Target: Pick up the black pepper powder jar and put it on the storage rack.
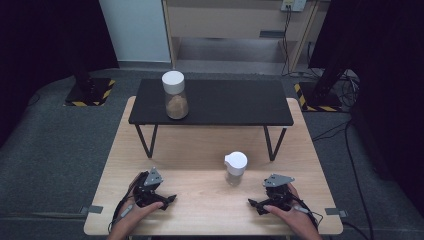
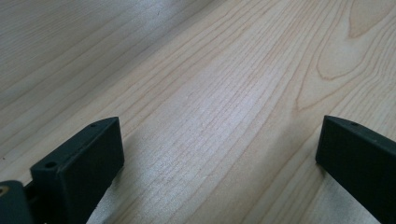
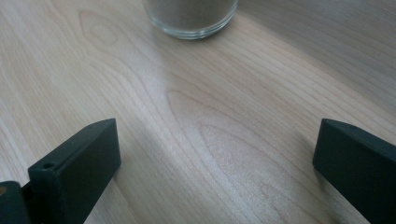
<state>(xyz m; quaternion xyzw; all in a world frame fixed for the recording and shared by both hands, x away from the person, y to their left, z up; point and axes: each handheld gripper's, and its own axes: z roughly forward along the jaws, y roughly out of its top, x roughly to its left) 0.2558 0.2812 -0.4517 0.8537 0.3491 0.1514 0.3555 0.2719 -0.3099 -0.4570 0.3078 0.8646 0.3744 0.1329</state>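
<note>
1. The left gripper (image 1: 169,201) rests at 7 o'clock on the counter (image 1: 200,165), jaws spread and empty.
2. The right gripper (image 1: 254,204) lies at 5 o'clock, jaws likewise spread wide, nothing between them.
3. The small jar (image 1: 235,168) stands just beyond it, towards 12 o'clock; approach low and level, and grip the glass below the lid.
4. The tall jar (image 1: 175,95) sits on the black shelf (image 1: 225,102) at 11 o'clock.
</note>
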